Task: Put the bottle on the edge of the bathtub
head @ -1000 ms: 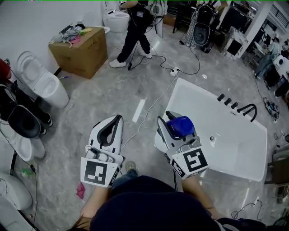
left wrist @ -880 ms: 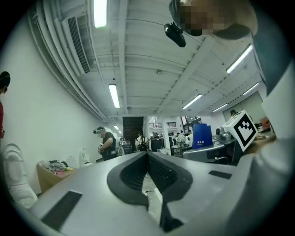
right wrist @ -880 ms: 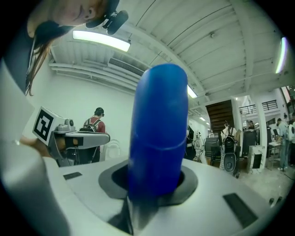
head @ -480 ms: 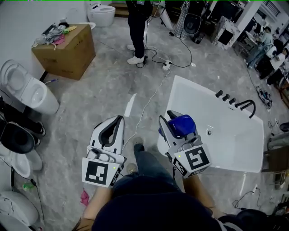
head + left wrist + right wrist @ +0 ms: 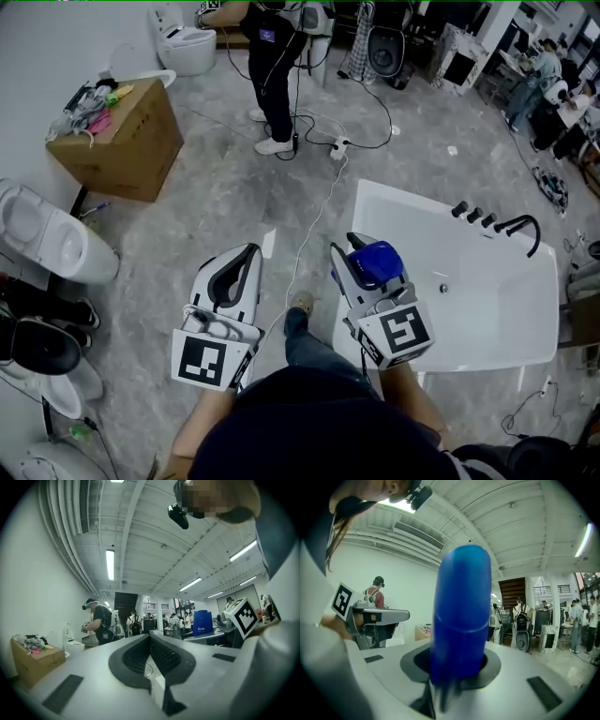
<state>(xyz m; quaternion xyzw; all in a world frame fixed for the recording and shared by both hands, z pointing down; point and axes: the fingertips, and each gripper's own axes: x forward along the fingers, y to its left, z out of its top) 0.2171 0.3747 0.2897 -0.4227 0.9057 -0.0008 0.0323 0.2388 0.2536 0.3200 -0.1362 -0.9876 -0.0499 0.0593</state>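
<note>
A blue bottle (image 5: 376, 262) stands upright between the jaws of my right gripper (image 5: 360, 251), which is shut on it. It fills the middle of the right gripper view as a blue bottle (image 5: 461, 616) rising out of the gripper (image 5: 457, 670). In the head view the bottle hangs over the near left end of the white bathtub (image 5: 413, 198). My left gripper (image 5: 249, 249) is level with it over the grey floor, shut with nothing in it. In the left gripper view its gripper (image 5: 150, 637) shows the black pads meeting at the tip.
A black faucet (image 5: 518, 225) and knobs sit on the tub's far rim. A white cable (image 5: 314, 220) runs across the floor to a power strip (image 5: 339, 145). A person (image 5: 275, 66) stands beyond it. A cardboard box (image 5: 117, 141) and toilets (image 5: 56, 246) line the left side.
The head view has slid forward over the floor; the box and toilets have drifted left and the wearer's foot now shows between the grippers. Both grippers hold their pose, bottle still gripped.
</note>
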